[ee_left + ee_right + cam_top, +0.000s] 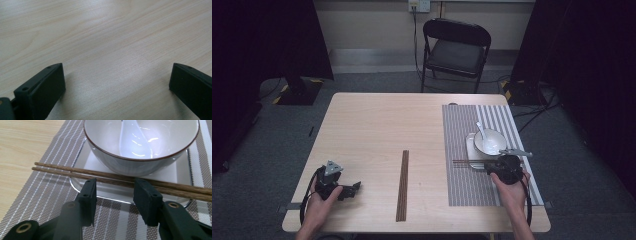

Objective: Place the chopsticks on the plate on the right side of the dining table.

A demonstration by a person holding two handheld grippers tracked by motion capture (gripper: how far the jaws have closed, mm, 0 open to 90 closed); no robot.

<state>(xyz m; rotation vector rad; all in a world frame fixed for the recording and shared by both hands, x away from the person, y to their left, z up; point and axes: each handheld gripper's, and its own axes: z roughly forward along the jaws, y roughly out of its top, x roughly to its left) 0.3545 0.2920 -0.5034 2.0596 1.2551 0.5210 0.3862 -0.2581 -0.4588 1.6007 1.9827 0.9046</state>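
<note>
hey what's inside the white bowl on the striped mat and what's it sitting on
A white spoon lies inside the bowl. The bowl sits on a square white plate, with a pair of chopsticks across the plate's near edge. The plate's middle is covered by the bowl.

both grippers point(346, 190) point(492, 166) low, jaws apart

A pair of dark brown wooden chopsticks point(120, 178) lies side by side across the near rim of a square white plate point(180, 173), flat and parallel, just beyond the tips of the right gripper's black fingers point(147, 195), which stand apart on the near side, not pressing them.
</note>
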